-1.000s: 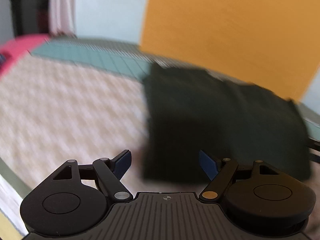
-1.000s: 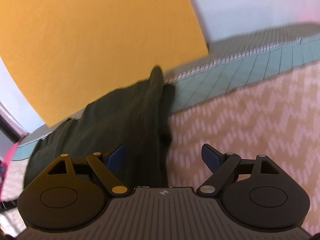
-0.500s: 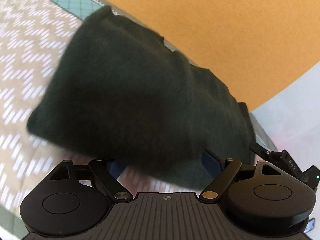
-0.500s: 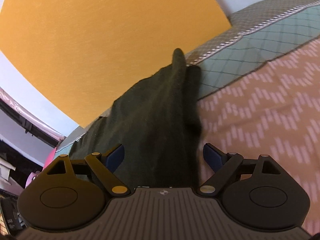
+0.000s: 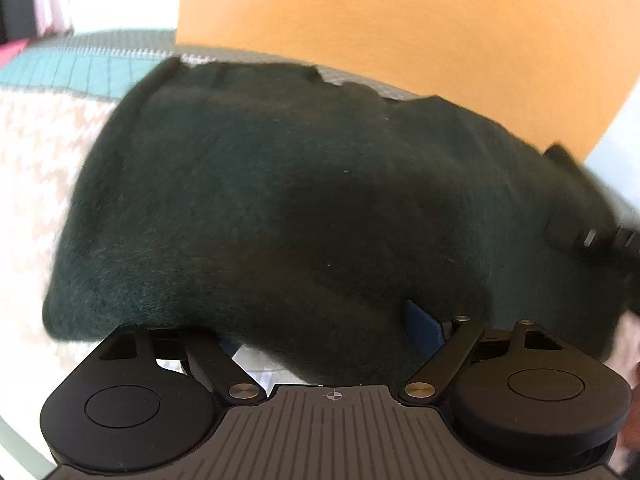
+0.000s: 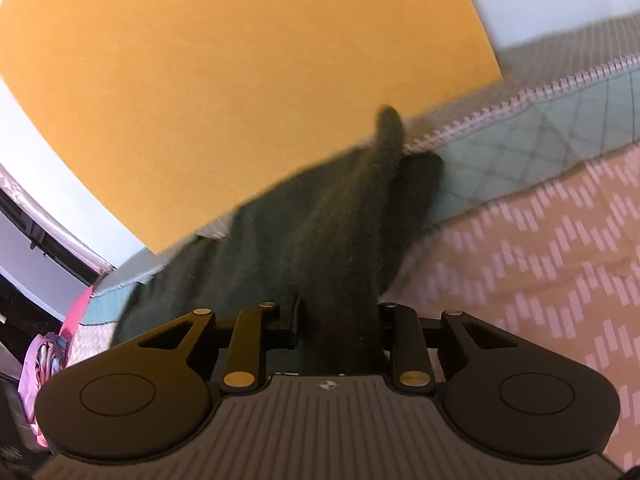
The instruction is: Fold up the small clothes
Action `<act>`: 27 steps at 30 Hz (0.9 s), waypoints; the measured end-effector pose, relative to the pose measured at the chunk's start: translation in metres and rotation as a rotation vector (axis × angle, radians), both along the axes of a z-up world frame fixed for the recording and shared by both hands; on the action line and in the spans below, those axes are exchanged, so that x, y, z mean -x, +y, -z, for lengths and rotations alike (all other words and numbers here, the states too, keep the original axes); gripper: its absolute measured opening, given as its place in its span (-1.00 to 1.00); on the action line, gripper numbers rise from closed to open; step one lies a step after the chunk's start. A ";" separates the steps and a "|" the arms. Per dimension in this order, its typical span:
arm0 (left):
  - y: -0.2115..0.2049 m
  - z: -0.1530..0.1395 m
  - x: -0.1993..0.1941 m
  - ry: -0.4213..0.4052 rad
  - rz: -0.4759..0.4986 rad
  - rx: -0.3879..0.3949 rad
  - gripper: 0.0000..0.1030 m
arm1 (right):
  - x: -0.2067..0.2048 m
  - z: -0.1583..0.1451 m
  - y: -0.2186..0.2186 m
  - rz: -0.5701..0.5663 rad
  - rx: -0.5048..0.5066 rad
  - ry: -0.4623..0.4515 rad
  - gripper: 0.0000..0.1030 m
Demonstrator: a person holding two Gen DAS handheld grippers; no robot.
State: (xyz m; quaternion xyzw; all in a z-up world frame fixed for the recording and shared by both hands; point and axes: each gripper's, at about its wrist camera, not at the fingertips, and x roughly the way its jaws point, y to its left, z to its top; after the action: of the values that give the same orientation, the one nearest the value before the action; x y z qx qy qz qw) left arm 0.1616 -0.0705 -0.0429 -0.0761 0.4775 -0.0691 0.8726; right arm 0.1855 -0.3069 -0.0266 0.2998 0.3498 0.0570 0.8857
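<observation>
Pinching the dark green garment [image 6: 320, 240], the right tongs [image 6: 338, 320] are closed; the left tongs [image 5: 320, 332] gape wide beneath it

A dark green garment [image 5: 304, 208] of fuzzy, knit-like cloth is seen filling the middle of the left wrist view, spread wide from left to right edge. In the right wrist view it [image 6: 320, 240] is gathered into a narrow band running from bottom centre up toward the middle.
</observation>
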 end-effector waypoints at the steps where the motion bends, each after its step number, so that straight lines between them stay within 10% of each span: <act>1: -0.002 0.000 0.001 -0.005 0.019 -0.015 1.00 | 0.000 -0.009 0.005 -0.004 0.004 -0.013 -0.46; 12: 0.118 -0.030 0.060 0.015 0.312 0.303 1.00 | -0.018 -0.087 0.149 -0.134 0.294 -0.150 -0.48; 21: 0.283 -0.033 0.096 -0.094 -0.096 0.276 1.00 | -0.048 -0.036 0.315 -0.362 0.630 -0.142 -0.38; 25: 0.314 -0.032 0.095 -0.099 -0.200 0.288 1.00 | -0.007 -0.025 0.362 -0.501 0.837 -0.327 0.33; 27: 0.316 -0.036 0.086 -0.107 -0.213 0.272 1.00 | 0.021 -0.029 0.367 -0.588 0.856 -0.419 0.33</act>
State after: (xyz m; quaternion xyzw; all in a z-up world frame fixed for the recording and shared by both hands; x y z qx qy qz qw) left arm 0.0758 0.2451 -0.0071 -0.2399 0.4057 -0.0443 0.8808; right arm 0.1643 0.0599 0.0025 -0.2143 0.2269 0.2128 0.9259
